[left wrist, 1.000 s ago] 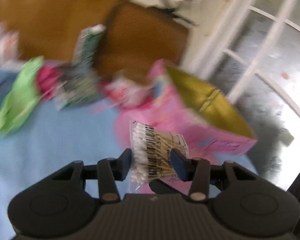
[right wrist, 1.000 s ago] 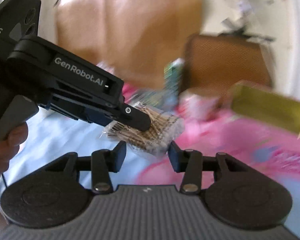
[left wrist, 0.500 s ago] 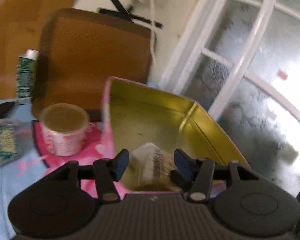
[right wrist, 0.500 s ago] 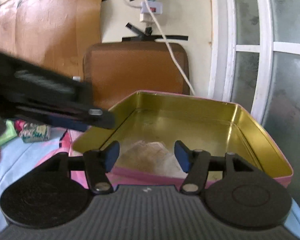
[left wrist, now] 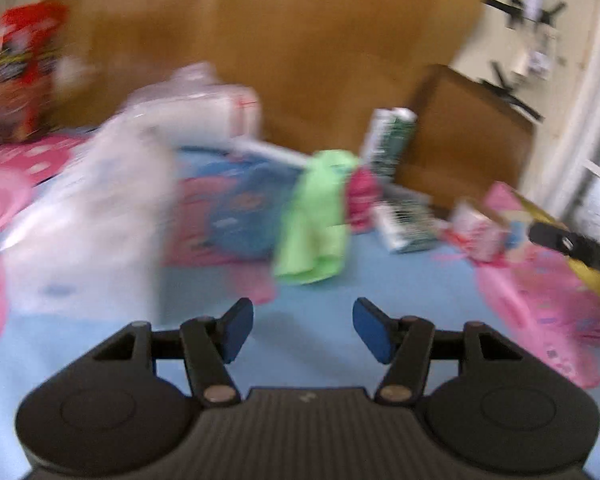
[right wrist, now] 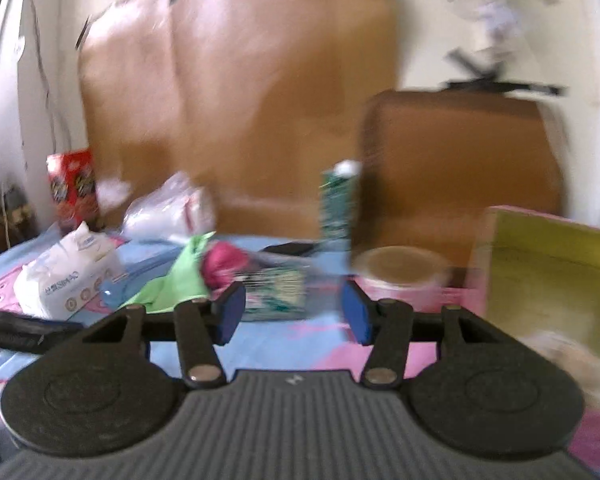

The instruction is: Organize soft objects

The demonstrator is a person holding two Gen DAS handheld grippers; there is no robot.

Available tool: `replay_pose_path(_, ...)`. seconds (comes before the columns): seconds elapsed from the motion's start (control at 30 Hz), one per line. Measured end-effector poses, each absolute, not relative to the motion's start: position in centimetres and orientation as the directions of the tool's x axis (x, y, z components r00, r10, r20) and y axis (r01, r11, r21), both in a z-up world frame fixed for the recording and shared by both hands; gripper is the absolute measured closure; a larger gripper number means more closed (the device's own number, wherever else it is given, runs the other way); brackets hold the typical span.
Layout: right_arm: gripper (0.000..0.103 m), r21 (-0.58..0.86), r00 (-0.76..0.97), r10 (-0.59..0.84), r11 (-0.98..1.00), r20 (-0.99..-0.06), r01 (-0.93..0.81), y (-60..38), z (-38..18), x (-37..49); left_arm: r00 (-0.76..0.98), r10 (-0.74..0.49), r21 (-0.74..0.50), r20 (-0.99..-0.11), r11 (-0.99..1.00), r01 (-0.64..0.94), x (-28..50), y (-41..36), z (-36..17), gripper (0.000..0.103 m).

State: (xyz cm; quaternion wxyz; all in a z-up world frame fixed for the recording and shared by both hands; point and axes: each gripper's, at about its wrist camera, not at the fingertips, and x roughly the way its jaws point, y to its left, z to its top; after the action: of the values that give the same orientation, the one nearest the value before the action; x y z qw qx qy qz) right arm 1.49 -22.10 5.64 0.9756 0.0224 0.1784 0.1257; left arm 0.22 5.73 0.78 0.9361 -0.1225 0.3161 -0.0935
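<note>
Both grippers hang empty, jaws apart. Ahead of the left gripper [left wrist: 303, 330], slightly right of its centre line, the green cloth [left wrist: 314, 224] lies on the blue table [left wrist: 400, 280], long axis running away. The right gripper [right wrist: 292, 316] sees it left of centre, so the left looks nearer.

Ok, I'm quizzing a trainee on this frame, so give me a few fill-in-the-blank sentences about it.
1. Both hand-held grippers, left and right, have their fingers ___.
2. The crumpled cloth beside the magenta bundle is ___.
3. The inside of the pink tin is ___.

Missing words: open; green; gold
</note>
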Motion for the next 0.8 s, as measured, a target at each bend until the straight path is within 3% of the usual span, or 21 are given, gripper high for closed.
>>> replay_pose_path(0.07,0.043,0.101,0.878,0.272,0.962,-0.393,-0.253,-20.1,5.1,4.6,0.794,-0.283,-0.349,-0.538,0.932,0.097,-0.1,7.2,0.4,0.046)
replay_pose_path(0.13,0.023,0.090,0.863,0.265,0.964,-0.430,-0.251,-18.5,4.5,7.2,0.807,-0.293,-0.362,-0.513,0.926,0.106,-0.3,7.1,0.6,0.044)
replay_pose_path(0.2,0.015,0.023,0.866,0.200,0.977,-0.459,-0.213,-16.9,3.9,9.0,0.807,-0.298,-0.346,-0.510,0.930,0.125,-0.4,6.8,0.6,0.044)
replay_pose_path(0.3,0.018,-0.016,0.831,0.170,0.977,-0.530,-0.211,-16.0,2.6,11.2,0.795,-0.305,-0.318,-0.524,0.936,0.150,0.0,6.0,0.6,0.044)
replay_pose_path(0.33,0.032,0.002,0.810,0.178,0.977,-0.558,-0.213,-16.1,2.2,11.6,0.790,-0.312,-0.322,-0.528,0.934,0.154,0.2,6.0,0.5,0.044)
replay_pose_path(0.47,0.037,0.070,0.796,0.223,0.972,-0.564,-0.223,-16.9,2.8,8.6,0.788,-0.343,-0.380,-0.512,0.913,0.150,-0.1,6.9,0.5,0.042)
replay_pose_path(0.6,0.036,0.110,0.778,0.315,0.946,-0.543,-0.306,-17.2,3.4,1.9,0.761,-0.420,-0.438,-0.495,0.877,0.199,-0.3,7.3,0.9,0.039)
replay_pose_path(0.73,0.033,0.043,0.779,0.318,0.935,-0.540,-0.352,-17.6,2.8,-3.6,0.726,-0.489,-0.460,-0.483,0.848,0.265,-1.2,5.0,2.3,0.039)
replay_pose_path(0.77,0.030,0.021,0.785,0.312,0.934,-0.535,-0.357,-17.6,2.5,-4.4,0.707,-0.515,-0.469,-0.485,0.835,0.288,-1.2,4.1,2.7,0.039)
replay_pose_path(0.8,0.021,-0.010,0.799,0.296,0.935,-0.524,-0.353,-17.6,2.0,-5.1,0.687,-0.537,-0.477,-0.489,0.824,0.305,-1.3,3.2,2.9,0.039)
